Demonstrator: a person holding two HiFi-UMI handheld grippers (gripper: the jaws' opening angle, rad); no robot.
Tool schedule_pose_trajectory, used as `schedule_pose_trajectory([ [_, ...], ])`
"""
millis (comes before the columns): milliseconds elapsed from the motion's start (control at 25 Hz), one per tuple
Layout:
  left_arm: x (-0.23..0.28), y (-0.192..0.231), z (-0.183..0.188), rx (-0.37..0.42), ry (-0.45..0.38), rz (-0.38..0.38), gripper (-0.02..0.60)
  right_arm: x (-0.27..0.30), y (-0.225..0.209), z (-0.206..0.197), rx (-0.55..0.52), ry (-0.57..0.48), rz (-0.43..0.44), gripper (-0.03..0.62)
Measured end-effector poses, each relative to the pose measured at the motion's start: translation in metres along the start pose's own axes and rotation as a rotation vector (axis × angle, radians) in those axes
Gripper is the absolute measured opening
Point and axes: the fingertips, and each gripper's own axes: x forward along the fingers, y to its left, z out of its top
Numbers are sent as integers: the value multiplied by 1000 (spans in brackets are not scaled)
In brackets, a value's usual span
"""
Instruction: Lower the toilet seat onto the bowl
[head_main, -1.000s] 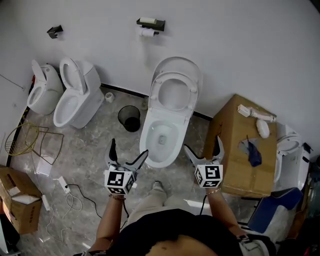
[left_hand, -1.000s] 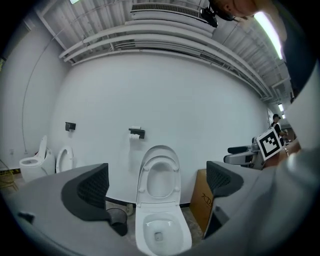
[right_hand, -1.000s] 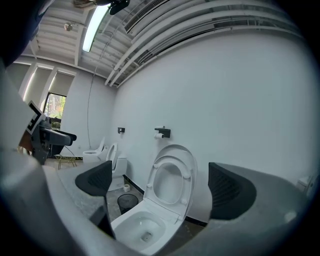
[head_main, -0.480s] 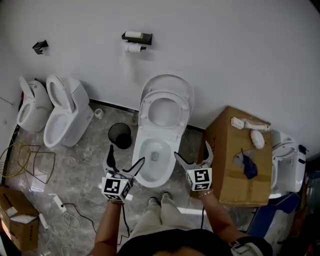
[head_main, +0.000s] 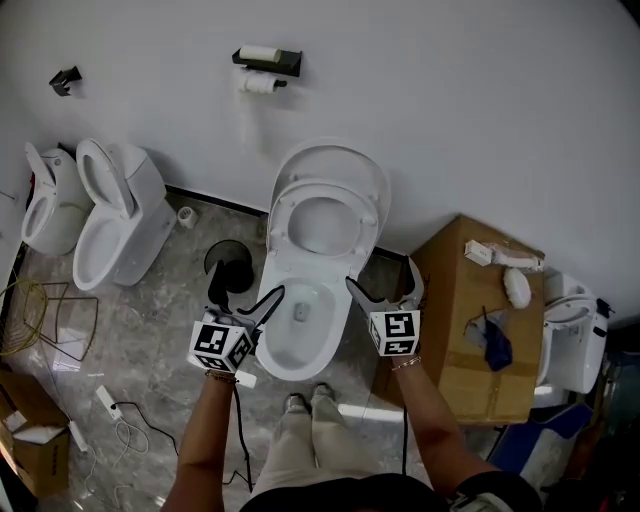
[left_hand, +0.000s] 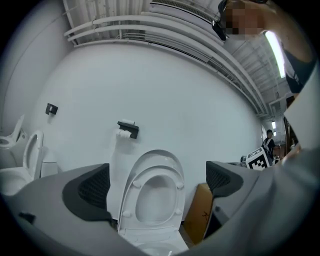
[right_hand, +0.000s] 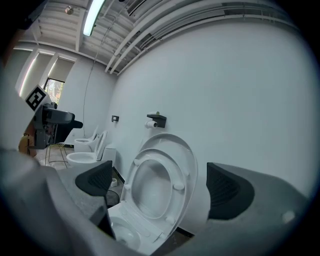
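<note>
The toilet seat (head_main: 279, 222) stands raised, leaning back against its open lid (head_main: 330, 158) and the white wall, at 12 o'clock from the bowl (head_main: 312, 345), which lies uncovered below it. Both grippers hover over the bowl's near end and touch nothing. The left gripper (head_main: 247, 285) is at the bowl's 9 o'clock edge and the right gripper (head_main: 380, 275) at its 3 o'clock edge. In the left gripper view the left gripper's (left_hand: 157, 182) jaws are spread wide, framing the upright seat (left_hand: 131, 192) with only air between them. The right gripper view shows the right gripper's (right_hand: 160, 185) jaws equally wide apart and empty, the seat (right_hand: 131, 186) seen past them. A paper roll holder (head_main: 265, 58) hangs on the wall at 11 o'clock from the seat. A black bin (head_main: 228, 262) stands on the floor at 9 o'clock from the bowl, and a cardboard box (head_main: 470, 330) is at 3 o'clock. Two more toilets (head_main: 105, 215) stand farther off at 9 o'clock.
</note>
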Motion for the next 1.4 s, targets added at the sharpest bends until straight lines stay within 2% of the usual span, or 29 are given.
schedule_pose_trajectory([
  [480,98,26,-29,19,52,-73,575,72,-29,-20,63,15,5,580],
  [720,147,40,-50,32,94,-85,575,105,-48,-29,79,15,-12,580],
  [920,182,56,-61,-20,95,-112,575,133,-63,-30,83,1,-34,578],
  [1280,237,71,-74,37,138,-126,573,163,-74,-41,82,5,-35,545],
  [1400,250,75,-82,61,164,-137,554,170,-77,-47,86,11,-32,517],
])
